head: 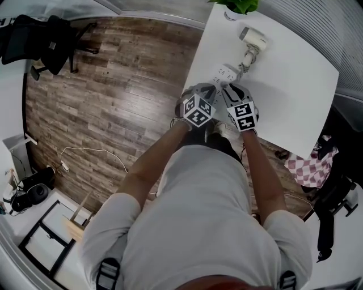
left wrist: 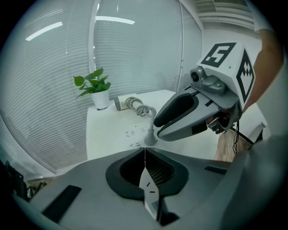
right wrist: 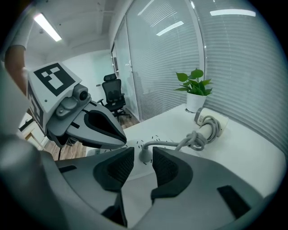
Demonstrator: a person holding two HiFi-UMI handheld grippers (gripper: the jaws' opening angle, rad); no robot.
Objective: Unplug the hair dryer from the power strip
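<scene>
A white power strip (head: 226, 73) lies near the table's (head: 295, 96) front-left edge. The cream hair dryer (head: 252, 38) lies beyond it, and its coiled grey cord (right wrist: 193, 140) runs back to a grey plug (right wrist: 144, 157) standing in the strip. My right gripper (right wrist: 143, 152) is open, its two dark pads either side of the plug without pressing on it. My left gripper (left wrist: 145, 150) is shut on nothing, its tips just short of the plug (left wrist: 150, 137), close beside the right gripper. In the head view both marker cubes hover over the table's near edge.
A potted plant (head: 238, 5) stands at the table's far corner behind the dryer. Blinds run along the table's far side. Wood floor (head: 113, 85) lies to the left, with a black office chair (head: 45, 39) and a loose white cable (head: 91, 153). A checked cloth (head: 306, 169) hangs at right.
</scene>
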